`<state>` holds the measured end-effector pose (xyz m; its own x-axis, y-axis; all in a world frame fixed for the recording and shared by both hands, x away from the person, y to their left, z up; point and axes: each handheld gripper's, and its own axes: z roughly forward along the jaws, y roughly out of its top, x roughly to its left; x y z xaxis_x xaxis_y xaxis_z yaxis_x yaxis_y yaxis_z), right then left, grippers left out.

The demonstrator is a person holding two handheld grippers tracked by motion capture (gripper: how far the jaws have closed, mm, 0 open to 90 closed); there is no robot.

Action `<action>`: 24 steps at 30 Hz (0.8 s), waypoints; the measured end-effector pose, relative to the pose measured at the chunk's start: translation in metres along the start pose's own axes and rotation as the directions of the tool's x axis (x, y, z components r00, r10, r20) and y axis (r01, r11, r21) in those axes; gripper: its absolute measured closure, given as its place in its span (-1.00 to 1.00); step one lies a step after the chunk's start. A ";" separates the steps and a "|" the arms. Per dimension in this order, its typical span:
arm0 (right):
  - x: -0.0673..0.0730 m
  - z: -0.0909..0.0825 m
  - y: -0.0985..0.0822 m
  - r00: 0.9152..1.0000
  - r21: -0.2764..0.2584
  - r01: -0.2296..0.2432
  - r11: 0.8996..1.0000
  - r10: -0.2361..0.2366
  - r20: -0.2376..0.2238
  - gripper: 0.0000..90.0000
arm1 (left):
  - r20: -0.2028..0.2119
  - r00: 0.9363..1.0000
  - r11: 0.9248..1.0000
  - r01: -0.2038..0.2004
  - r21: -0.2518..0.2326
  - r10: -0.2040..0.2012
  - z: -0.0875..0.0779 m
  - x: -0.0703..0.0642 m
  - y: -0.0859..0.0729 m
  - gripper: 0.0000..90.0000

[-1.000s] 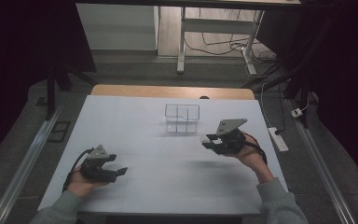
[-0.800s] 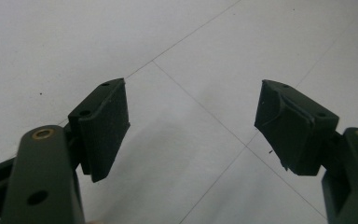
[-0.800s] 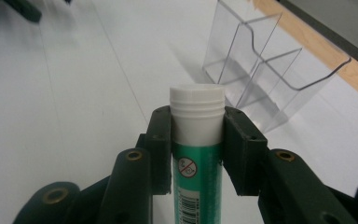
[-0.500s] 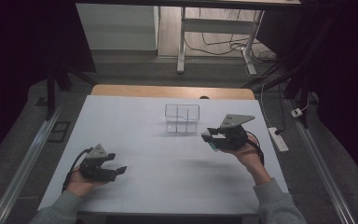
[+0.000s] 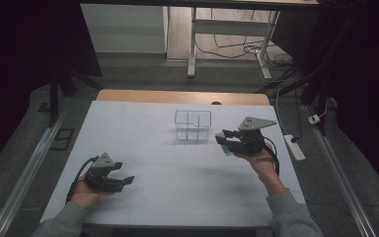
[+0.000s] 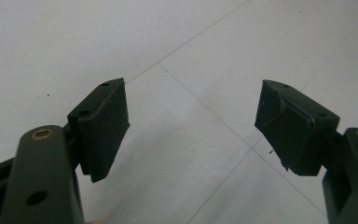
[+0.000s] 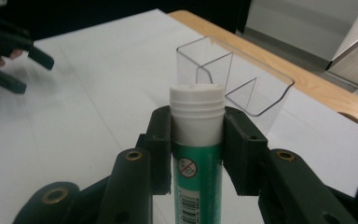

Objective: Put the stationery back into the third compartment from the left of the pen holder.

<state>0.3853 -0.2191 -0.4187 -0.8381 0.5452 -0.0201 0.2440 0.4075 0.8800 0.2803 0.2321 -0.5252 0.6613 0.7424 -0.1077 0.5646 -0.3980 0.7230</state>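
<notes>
A person's right hand-held gripper (image 5: 225, 143) is clenched on a green-and-white glue stick (image 7: 197, 154), holding it above the white tabletop (image 5: 177, 192) just short of a clear divided organizer box (image 5: 193, 125). In the right gripper view the stick stands between the two black jaws, its white cap (image 7: 197, 100) poking out past the pads and its long axis running along the jaws toward the box.

From that gripper, in the high view, the box lies at about ten o'clock, near but apart; in the right gripper view its open compartments sit just beyond the cap at about one o'clock. The coming move looks to turn on that short gap and on keeping the stick's axis lined up with one compartment as it goes in.

The left hand-held gripper (image 5: 124, 180) rests low at the tabletop's seven o'clock corner, released, its pads (image 6: 103, 128) spread wide over bare surface with nothing between them. It sits well apart from the box, so the right hand is by far the nearer.
</notes>
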 end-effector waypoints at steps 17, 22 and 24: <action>-0.008 0.005 0.014 0.998 -0.097 -0.029 0.995 0.034 0.051 0.43 | -0.003 1.000 1.000 -0.002 -0.001 0.002 0.000 0.000 0.000 -0.44; -0.011 0.011 0.020 0.997 -0.120 -0.035 0.992 0.043 0.066 0.43 | -0.002 1.000 1.000 -0.006 0.001 0.006 0.001 -0.001 0.001 -0.44; -0.012 0.015 0.022 0.996 -0.127 -0.038 0.991 0.047 0.070 0.43 | -0.001 1.000 1.000 -0.008 0.004 0.008 0.001 -0.001 0.001 -0.44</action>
<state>0.4078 -0.2062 -0.4064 -0.7893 0.6139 -0.0121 0.2115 0.2903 0.9333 0.2805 0.2305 -0.5253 0.6654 0.7396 -0.1013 0.5612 -0.4061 0.7212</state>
